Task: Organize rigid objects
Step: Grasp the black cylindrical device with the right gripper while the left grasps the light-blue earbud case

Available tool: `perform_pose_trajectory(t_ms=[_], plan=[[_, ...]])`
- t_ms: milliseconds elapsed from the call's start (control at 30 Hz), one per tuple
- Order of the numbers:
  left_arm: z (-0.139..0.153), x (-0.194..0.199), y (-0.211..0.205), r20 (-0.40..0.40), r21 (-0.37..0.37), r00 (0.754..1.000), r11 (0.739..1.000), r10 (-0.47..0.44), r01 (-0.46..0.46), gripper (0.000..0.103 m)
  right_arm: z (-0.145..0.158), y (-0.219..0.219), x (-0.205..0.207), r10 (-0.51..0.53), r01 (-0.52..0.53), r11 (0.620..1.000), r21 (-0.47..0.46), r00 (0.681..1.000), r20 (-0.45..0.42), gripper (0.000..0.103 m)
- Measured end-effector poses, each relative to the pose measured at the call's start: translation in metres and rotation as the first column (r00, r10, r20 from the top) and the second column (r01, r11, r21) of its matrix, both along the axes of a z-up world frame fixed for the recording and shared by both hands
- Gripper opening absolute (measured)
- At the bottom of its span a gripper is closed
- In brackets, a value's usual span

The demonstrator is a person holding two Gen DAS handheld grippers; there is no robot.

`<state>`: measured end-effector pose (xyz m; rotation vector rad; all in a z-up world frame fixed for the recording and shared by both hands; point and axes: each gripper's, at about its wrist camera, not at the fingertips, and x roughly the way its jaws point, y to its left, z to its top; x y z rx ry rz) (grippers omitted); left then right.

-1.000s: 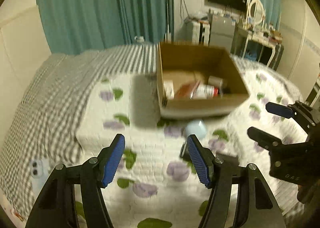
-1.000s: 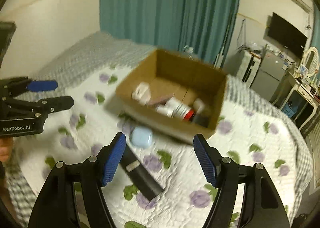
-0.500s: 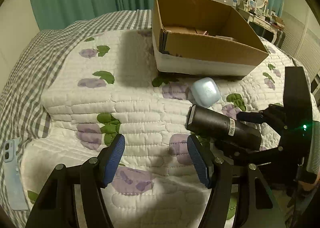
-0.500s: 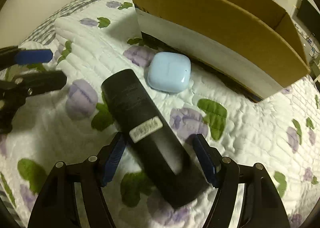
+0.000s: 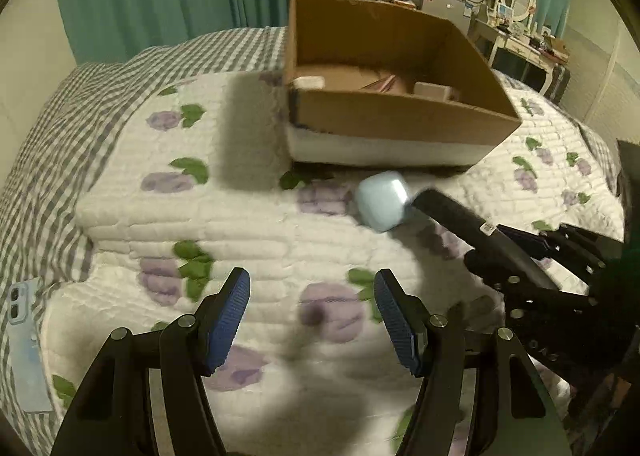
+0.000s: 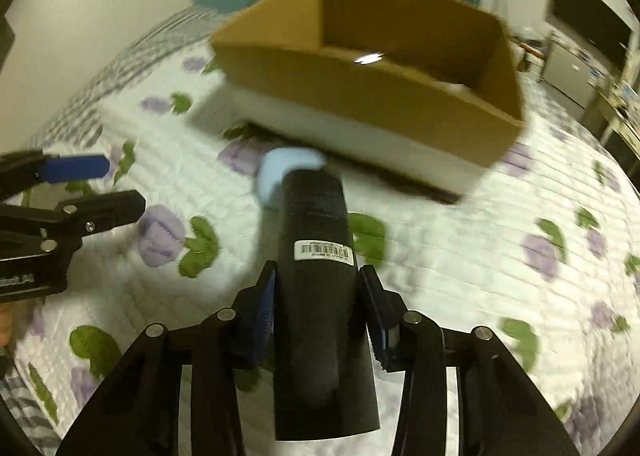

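Observation:
A black tube (image 6: 316, 224) with a barcode label lies on the flowered quilt, its far end against a light blue rounded case (image 6: 276, 172). My right gripper (image 6: 318, 296) is closing its jaws, and both blue pads press the tube's sides. In the left wrist view the same tube (image 5: 452, 212) and blue case (image 5: 382, 206) sit in front of the cardboard box (image 5: 400, 124), with the right gripper (image 5: 496, 246) on the tube. My left gripper (image 5: 312, 312) hovers open over bare quilt, nothing between its fingers; it also shows as the left gripper (image 6: 120, 186).
The open cardboard box (image 6: 360, 88) holds several small items and stands just behind the blue case. A pale blue phone (image 5: 24, 344) lies at the bed's left edge. Teal curtains hang behind; a dresser (image 5: 520, 40) stands far right.
Both grippers have come down closer to the quilt. The right gripper's jaws, wide apart around the tube before, have narrowed onto it, and the tube now lines up with the fingers.

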<state>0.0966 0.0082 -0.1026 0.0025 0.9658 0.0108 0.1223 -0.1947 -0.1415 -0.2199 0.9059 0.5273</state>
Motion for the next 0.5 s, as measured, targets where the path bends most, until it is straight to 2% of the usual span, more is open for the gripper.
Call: perform_pose_trajectory(t_ms=[133,200,367,500], plan=[[-0.002,0.018,-0.02,-0.005,-0.012,1.0,1.0,-0.017,0.017,0.067,0.011,-0.029,0.004,-0.085,0.084,0.996,0.025,0.996,0.014,0.033],[-0.007,0.03,-0.031,-0.012,-0.008,1.0,1.0,-0.025,0.025,0.067,0.011,-0.039,0.008,-0.122,0.122,0.992,0.021,0.992,0.017,0.021],[-0.027,0.06,-0.048,-0.047,0.0,0.999,1.0,-0.02,0.02,0.067,0.016,-0.06,0.017,-0.17,0.169,0.984,0.064,0.985,0.01,0.02],[-0.044,0.08,-0.055,-0.082,-0.004,0.996,1.0,-0.019,0.019,0.067,0.018,-0.059,0.02,-0.184,0.182,0.981,0.066,0.983,0.018,0.02]])
